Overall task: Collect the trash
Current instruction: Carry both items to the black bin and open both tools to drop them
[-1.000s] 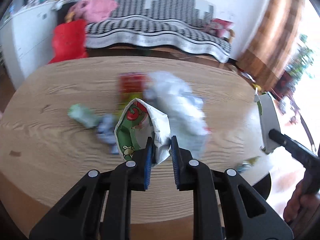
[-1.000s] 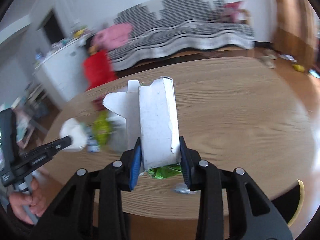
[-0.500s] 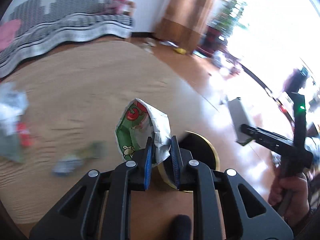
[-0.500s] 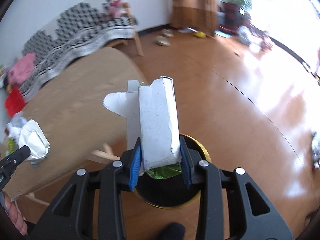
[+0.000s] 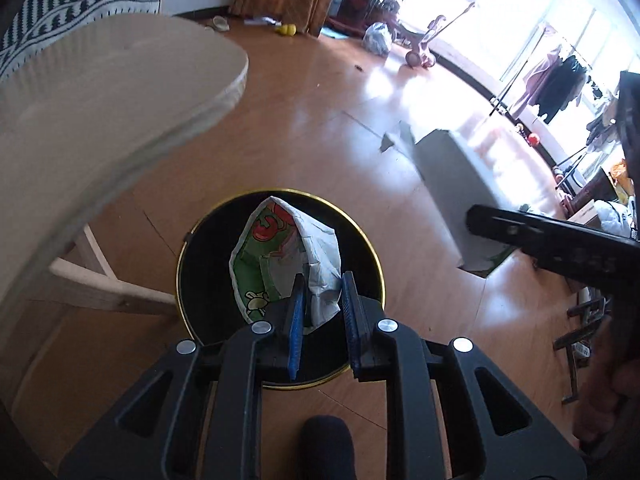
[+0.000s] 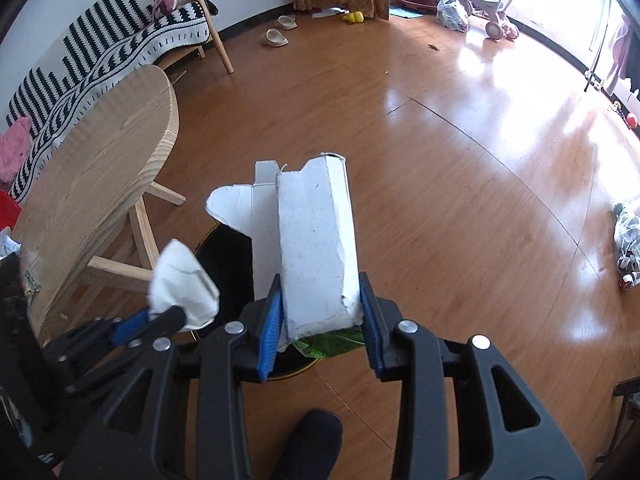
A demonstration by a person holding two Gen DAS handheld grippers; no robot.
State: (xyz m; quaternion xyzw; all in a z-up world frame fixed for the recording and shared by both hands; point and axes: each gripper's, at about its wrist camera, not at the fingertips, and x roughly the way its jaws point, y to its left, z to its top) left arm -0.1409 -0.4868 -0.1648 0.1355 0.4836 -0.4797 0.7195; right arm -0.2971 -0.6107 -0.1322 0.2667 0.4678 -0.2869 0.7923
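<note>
Right gripper (image 6: pixel 320 316) around white carton (image 6: pixel 316 240), long axis pointing forward.

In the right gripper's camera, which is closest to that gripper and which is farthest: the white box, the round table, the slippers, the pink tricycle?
1. white box, clamped in the right gripper.
2. round table, to the left.
3. slippers, far off, upper left by the sofa.
4. pink tricycle, far off, upper right by the window.

The slippers and tricycle are nearly level; that order is unsure.

I see a glossy wood floor (image 6: pixel 460 184), matt grainy wooden table (image 6: pixel 100 152), crumpled printed wrapper (image 5: pixel 284 256), and rough white cardboard box (image 6: pixel 316 248).
</note>
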